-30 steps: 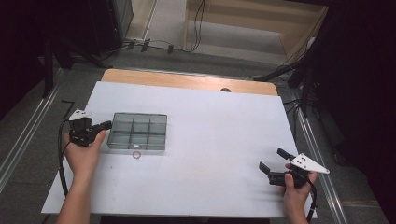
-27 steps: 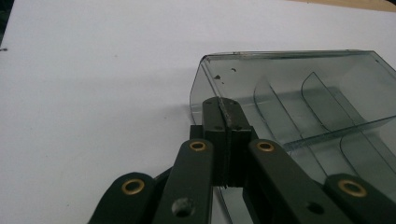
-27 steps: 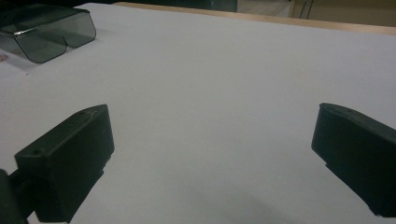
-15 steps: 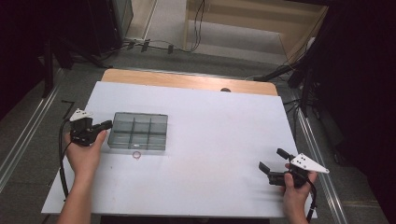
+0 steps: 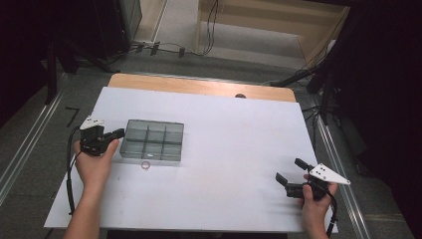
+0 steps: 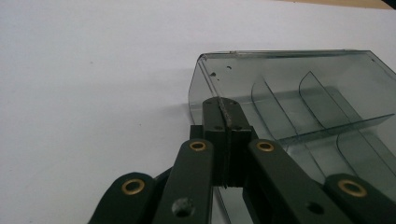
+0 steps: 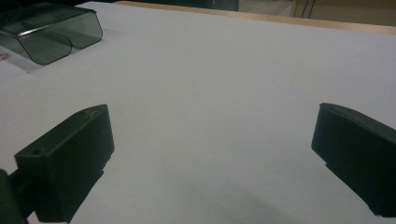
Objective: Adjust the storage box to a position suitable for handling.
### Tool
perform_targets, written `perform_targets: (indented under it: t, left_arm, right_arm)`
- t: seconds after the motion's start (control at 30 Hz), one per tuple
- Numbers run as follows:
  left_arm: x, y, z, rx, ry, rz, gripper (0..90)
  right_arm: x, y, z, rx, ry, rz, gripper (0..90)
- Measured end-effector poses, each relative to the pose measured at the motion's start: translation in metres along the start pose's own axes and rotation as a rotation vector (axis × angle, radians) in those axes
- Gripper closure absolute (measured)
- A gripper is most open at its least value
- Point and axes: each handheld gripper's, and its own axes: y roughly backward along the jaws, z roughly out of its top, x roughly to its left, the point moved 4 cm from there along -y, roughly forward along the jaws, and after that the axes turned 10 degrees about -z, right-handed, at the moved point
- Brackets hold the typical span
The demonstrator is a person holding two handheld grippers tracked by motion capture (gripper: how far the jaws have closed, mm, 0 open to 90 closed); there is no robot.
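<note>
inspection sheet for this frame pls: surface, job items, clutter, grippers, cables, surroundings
Surface: white table top with a wooden strip along the far edge; looks clean.
Job's things: smoky clear compartment box, six cells, no contents visible.
Clutter: small ring on the table, just in front of the box.
Grippers: left gripper with its jaws closed on the box's wall at its left end; right gripper open over bare table near the right front corner.
Cables: a black cable trails from the left gripper; more cables lie on the floor beyond the table.
Surroundings: dark room, floor rails at both sides.
</note>
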Motion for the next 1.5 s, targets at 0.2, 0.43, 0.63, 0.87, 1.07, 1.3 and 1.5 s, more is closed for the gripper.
perform_targets:
  t: [0.2, 0.43, 0.63, 0.87, 1.07, 1.3, 1.5]
  left_arm:
    - [-0.007, -0.004, 0.0, 0.002, -0.001, -0.02, 89.9]
    - [-0.018, -0.012, 0.0, 0.005, -0.004, -0.048, 89.9]
    - [-0.026, -0.017, 0.0, 0.011, -0.003, -0.069, 89.9]
    - [-0.04, -0.026, 0.0, 0.023, -0.02, -0.094, 89.9]
    - [-0.048, -0.03, 0.0, 0.034, -0.033, -0.112, 89.9]
    - [-0.057, -0.036, -0.001, 0.043, -0.034, -0.138, 89.9]
    - [-0.068, -0.042, -0.001, 0.049, -0.045, -0.159, 89.9]
  right_arm:
    - [0.0, 0.0, 0.0, 0.001, 0.005, 0.0, 0.0]
    - [0.001, -0.001, 0.0, 0.004, 0.006, -0.004, 0.0]
    - [0.001, -0.001, 0.0, 0.003, 0.008, -0.003, 0.0]
    - [0.001, -0.001, 0.0, 0.004, 0.008, -0.002, 0.0]
    - [0.001, -0.001, 0.0, 0.004, 0.009, -0.002, 0.0]
    - [0.001, -0.001, 0.0, 0.004, 0.014, -0.001, 0.0]
    - [0.001, -0.001, 0.0, 0.005, 0.014, -0.004, 0.0]
